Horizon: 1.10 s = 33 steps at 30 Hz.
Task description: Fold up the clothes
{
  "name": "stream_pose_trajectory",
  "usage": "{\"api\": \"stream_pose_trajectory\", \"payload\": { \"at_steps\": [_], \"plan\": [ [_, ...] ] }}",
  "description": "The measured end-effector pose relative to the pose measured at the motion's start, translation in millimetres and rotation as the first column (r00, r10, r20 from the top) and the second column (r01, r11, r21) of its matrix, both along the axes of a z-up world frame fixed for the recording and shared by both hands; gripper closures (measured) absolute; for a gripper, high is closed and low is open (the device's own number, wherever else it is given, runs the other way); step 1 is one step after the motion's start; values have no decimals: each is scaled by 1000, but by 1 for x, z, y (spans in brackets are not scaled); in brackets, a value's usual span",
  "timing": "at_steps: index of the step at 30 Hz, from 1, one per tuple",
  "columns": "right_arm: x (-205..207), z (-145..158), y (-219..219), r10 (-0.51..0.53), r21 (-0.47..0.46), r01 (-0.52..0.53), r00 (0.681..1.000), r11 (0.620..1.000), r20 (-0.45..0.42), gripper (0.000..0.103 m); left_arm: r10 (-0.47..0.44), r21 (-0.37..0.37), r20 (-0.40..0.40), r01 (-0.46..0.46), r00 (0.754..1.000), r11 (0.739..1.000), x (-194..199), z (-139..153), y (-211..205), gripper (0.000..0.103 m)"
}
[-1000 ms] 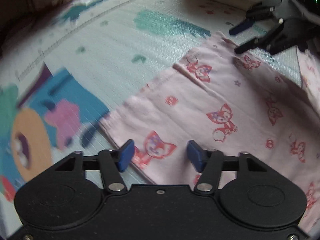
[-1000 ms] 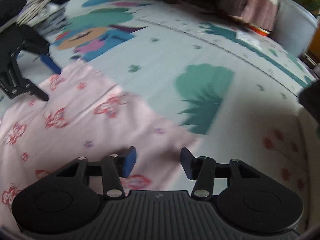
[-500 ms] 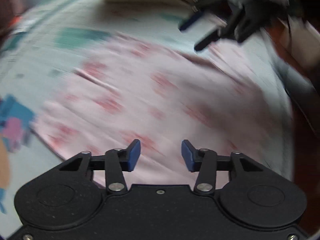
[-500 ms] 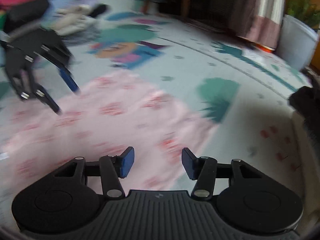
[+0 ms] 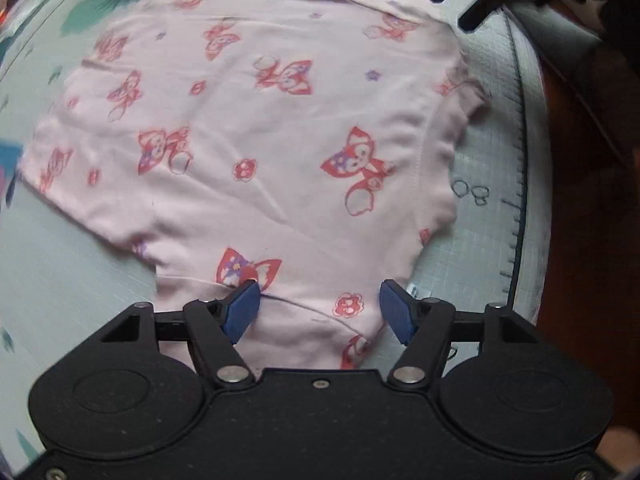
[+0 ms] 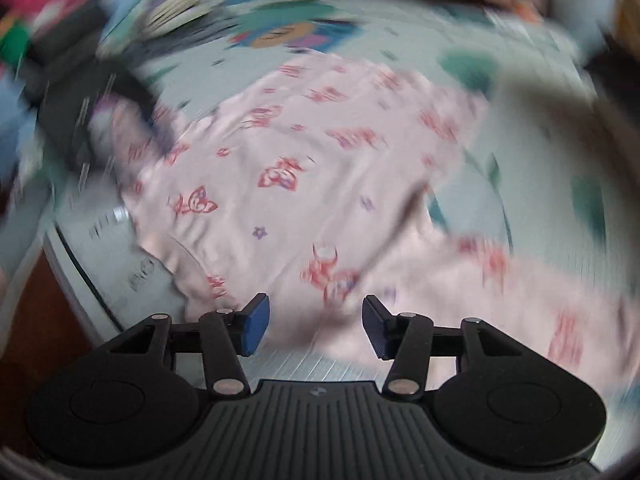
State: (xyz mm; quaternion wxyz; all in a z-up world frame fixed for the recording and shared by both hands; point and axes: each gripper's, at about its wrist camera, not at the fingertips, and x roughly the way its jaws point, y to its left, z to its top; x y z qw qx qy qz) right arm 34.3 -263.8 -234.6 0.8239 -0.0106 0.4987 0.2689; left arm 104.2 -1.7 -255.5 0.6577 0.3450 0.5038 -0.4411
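A pink garment printed with red foxes lies spread flat on the play mat; a short sleeve sticks out toward the mat's edge. My left gripper points down over the garment's near end, its jaws opening. Cloth lies beneath the blue pads and nothing is pinched between them. My right gripper shows at the top right of the left wrist view, above the far corner. In the blurred right wrist view, the right gripper hangs open over the garment with nothing between its fingers.
The pale green play mat with cartoon prints lies under the garment. Its edge, marked like a ruler, runs down the right, with brown floor beyond. Blurred piled cloth sits at the back left of the right wrist view.
Both grippers have swept sideways across the garment, from its mat-side corners toward the edge by the floor. The left jaws narrowed, then widened. The right wrist view has become blurred.
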Motion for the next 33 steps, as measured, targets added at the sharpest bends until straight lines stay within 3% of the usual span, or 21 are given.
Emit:
{"api": "stream_pose_trajectory", "payload": {
  "at_steps": [1,2,5,8,10,13,17,19,21,22,27,33],
  "plan": [
    [1,-4,-10,-76,54,81,993,995,-85,51,-6,16,-6,7,1000,1000,2,4,-2,38],
    [3,-10,-22,-159,111,182,969,977,-187,51,20,-12,-4,-20,1000,1000,9,12,-3,38],
    [-2,-32,-53,-316,221,421,866,880,-388,50,109,-82,-28,-110,994,990,35,28,-9,38],
    [-4,-44,-66,-373,279,527,809,803,-455,50,186,-131,-44,-191,981,973,62,35,-22,39],
    [-4,-47,-66,-383,306,550,799,777,-463,50,251,-182,-79,-261,965,948,84,40,-35,42],
    [-2,-50,-64,-396,338,580,784,741,-478,50,343,-252,-161,-374,926,892,120,44,-59,54],
    [2,-59,-67,-394,391,623,756,678,-522,51,423,-313,-215,-472,880,824,164,44,-103,57],
    [4,-60,-67,-403,392,628,755,672,-518,55,458,-326,-218,-506,862,798,183,39,-128,60],
    [3,-61,-67,-416,382,629,755,677,-507,68,495,-326,-246,-552,833,767,199,35,-146,62],
    [2,-62,-67,-420,381,630,755,676,-503,69,509,-328,-248,-566,824,757,204,34,-152,63],
    [0,-59,-65,-409,381,581,797,719,-444,71,576,-299,-208,-612,790,732,225,21,-190,68],
    [3,-58,-64,-406,373,545,826,751,-390,72,652,-246,-160,-670,741,701,246,12,-212,72]
  ]
}}
